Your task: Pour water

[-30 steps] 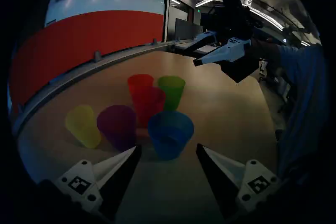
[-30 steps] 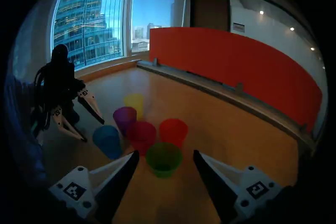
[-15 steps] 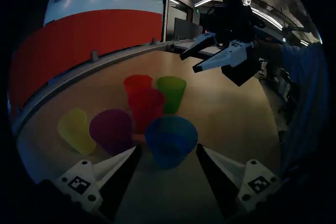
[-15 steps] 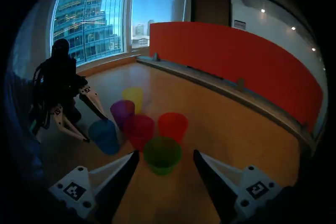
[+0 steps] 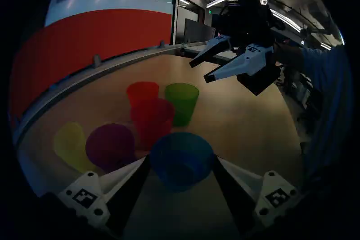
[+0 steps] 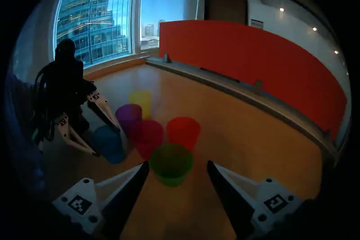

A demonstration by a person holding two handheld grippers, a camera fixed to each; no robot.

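Observation:
Six plastic cups stand bunched on a wooden table (image 5: 243, 118). The blue cup (image 5: 181, 165) sits between the tips of my left gripper (image 5: 180, 157), which is open; whether the fingers touch the cup is unclear. Behind it stand a purple cup (image 5: 110, 146), a yellow cup (image 5: 69, 145), a crimson cup (image 5: 152, 120), a red cup (image 5: 143, 92) and a green cup (image 5: 181, 102). In the right gripper view the green cup (image 6: 171, 164) stands just ahead of my open right gripper (image 6: 177, 163). The left gripper (image 6: 106, 141) brackets the blue cup (image 6: 108, 143) there. The right gripper (image 5: 199, 72) hovers beyond the green cup.
A red partition (image 6: 252, 60) with a low rail runs along the table's far side. Large windows (image 6: 103, 19) stand behind the left gripper. A blue sleeve (image 5: 328, 105) lies at the right of the left gripper view. Bare wooden tabletop (image 6: 252, 150) stretches right of the cups.
My left gripper has moved forward, so the blue cup now sits between its fingertips. The right gripper has edged closer to the green cup. Both openings look unchanged.

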